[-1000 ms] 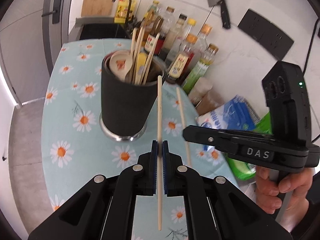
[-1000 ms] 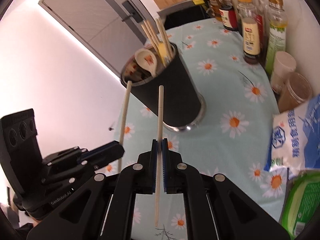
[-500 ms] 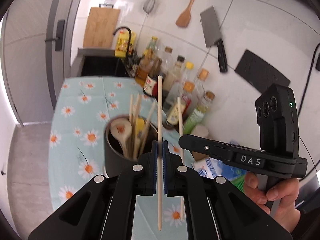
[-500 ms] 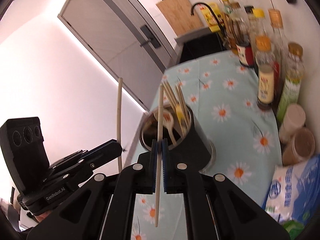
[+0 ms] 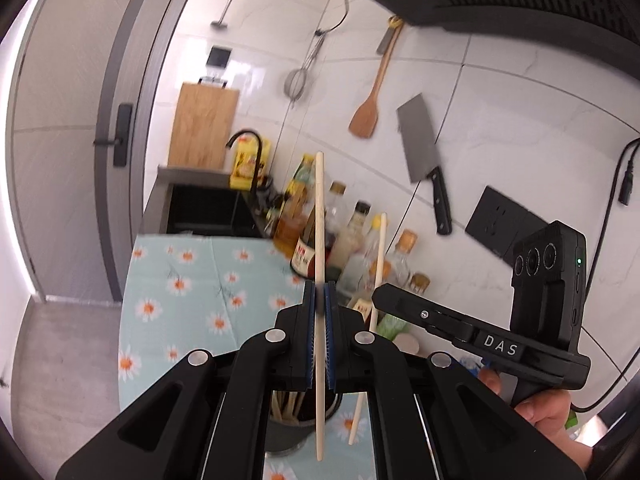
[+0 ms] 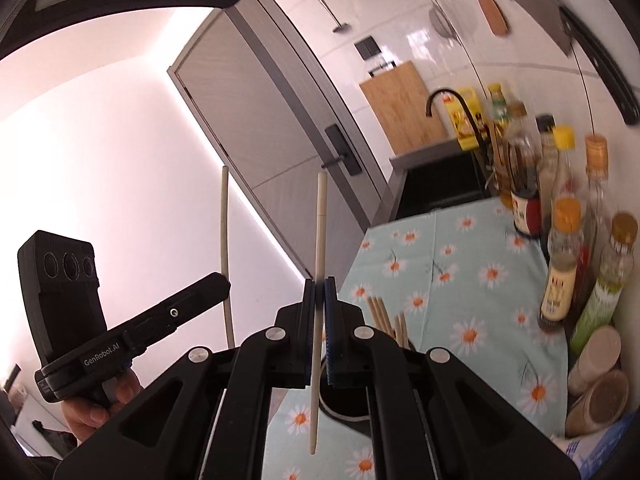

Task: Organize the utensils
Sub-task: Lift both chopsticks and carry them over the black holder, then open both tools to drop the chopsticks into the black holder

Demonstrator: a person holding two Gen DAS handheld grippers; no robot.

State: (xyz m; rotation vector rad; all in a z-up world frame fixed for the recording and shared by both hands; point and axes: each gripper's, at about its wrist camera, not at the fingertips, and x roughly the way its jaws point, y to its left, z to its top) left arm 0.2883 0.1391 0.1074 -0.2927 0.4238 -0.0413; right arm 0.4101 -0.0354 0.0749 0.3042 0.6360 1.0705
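My left gripper (image 5: 319,292) is shut on a pale chopstick (image 5: 319,208) that stands upright between its blue pads. Just to its right, my right gripper (image 5: 378,296) is shut on a second chopstick (image 5: 380,248), also upright. The right wrist view shows the same pair: the right gripper (image 6: 319,284) clamps its chopstick (image 6: 321,220), and the left gripper (image 6: 224,280) holds the other chopstick (image 6: 224,220). The black utensil holder (image 5: 284,436), with several wooden chopsticks (image 6: 384,316) in it, sits low in both views, mostly hidden under the gripper bodies. Both held chopsticks hang above it.
The daisy-print tablecloth (image 5: 180,288) covers the counter. Sauce bottles (image 5: 352,232) line the tiled wall at the right, with jars (image 6: 596,360) nearer. A cleaver (image 5: 420,148) and a wooden spatula (image 5: 366,116) hang on the wall. A sink (image 5: 208,208) and a cutting board lie beyond.
Both grippers have risen and tilted up, still holding their chopsticks. The holder has slid from mid-view down under the gripper bodies, and the wall now fills the views.
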